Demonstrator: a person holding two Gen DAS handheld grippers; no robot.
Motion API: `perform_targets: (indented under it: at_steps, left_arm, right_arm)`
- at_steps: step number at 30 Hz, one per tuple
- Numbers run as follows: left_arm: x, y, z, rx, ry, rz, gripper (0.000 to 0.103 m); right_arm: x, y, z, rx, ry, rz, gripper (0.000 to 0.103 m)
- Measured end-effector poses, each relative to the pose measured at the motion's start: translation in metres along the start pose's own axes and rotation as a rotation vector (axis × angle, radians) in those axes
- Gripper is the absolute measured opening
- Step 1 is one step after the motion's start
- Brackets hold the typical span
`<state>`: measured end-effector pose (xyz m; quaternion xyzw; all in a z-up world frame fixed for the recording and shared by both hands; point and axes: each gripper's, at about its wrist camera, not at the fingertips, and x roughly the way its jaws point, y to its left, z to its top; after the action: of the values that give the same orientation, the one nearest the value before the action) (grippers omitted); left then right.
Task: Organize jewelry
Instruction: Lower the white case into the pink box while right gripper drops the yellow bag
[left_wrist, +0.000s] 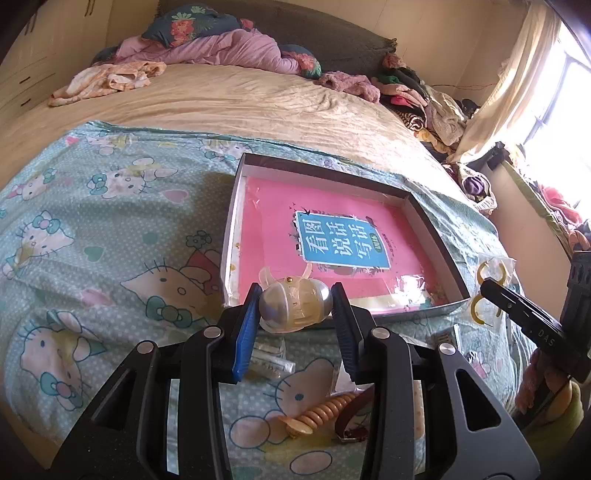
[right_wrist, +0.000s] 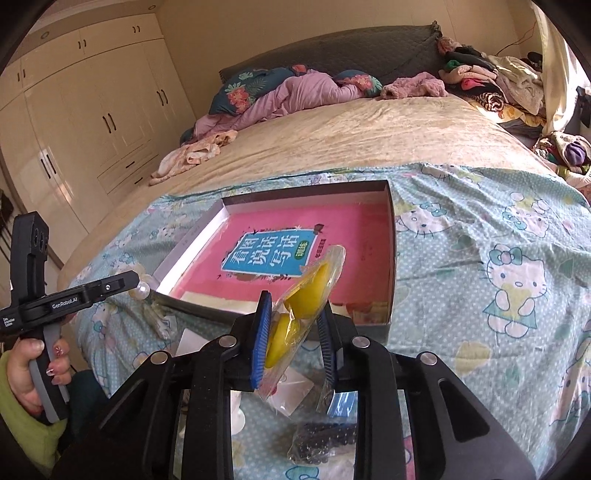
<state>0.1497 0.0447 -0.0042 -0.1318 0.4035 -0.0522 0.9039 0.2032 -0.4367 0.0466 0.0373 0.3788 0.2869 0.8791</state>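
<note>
My left gripper (left_wrist: 295, 304) is shut on a pearly hair claw clip (left_wrist: 293, 304), held just in front of the near edge of a shallow open box (left_wrist: 436, 229) lined with a pink book. My right gripper (right_wrist: 293, 321) is shut on a clear packet of yellow hoop earrings (right_wrist: 306, 291), held over the box's near edge (right_wrist: 388, 325). From the left wrist view the right gripper's finger (left_wrist: 517, 306) and the earring packet (left_wrist: 489, 291) show at right. From the right wrist view the left gripper (right_wrist: 88, 295) with the pearly clip (right_wrist: 142, 291) shows at left.
On the Hello Kitty sheet (left_wrist: 92, 240) below my left gripper lie a beaded orange piece (left_wrist: 325, 410), a brown band (left_wrist: 354, 417) and small clear packets (left_wrist: 266, 358). A dark beaded item in a bag (right_wrist: 321, 439) lies below my right gripper. Clothes pile up (right_wrist: 491, 85) at the bed's far right.
</note>
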Motion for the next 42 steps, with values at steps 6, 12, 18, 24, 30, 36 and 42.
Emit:
perform_targets:
  at_steps: [6, 12, 18, 24, 30, 36, 42]
  left_arm:
    - [0.015, 0.001, 0.015, -0.012, 0.0, 0.011, 0.03]
    - [0.04, -0.004, 0.026, 0.012, 0.009, 0.053, 0.03]
    - [0.065, -0.002, 0.028, 0.03, 0.023, 0.116, 0.03]
    - [0.077, 0.0, 0.025, 0.018, 0.043, 0.115, 0.03]
    - [0.082, -0.004, 0.022, 0.022, 0.055, 0.113, 0.03]
    - [0.079, -0.006, 0.021, 0.022, 0.053, 0.109, 0.039]
    - [0.074, -0.007, 0.02, 0.026, 0.047, 0.114, 0.052]
  right_arm:
    - [0.009, -0.008, 0.017, 0.003, -0.031, -0.017, 0.023]
    - [0.029, -0.022, 0.026, 0.021, -0.019, -0.056, 0.023]
    - [0.051, -0.031, 0.028, 0.031, 0.021, -0.072, 0.023]
    - [0.069, -0.034, 0.026, 0.025, 0.07, -0.073, 0.023]
    - [0.083, -0.036, 0.021, 0.019, 0.107, -0.082, 0.024]
    - [0.084, -0.037, 0.02, 0.024, 0.113, -0.08, 0.026]
    - [0.076, -0.038, 0.018, 0.031, 0.108, -0.081, 0.034]
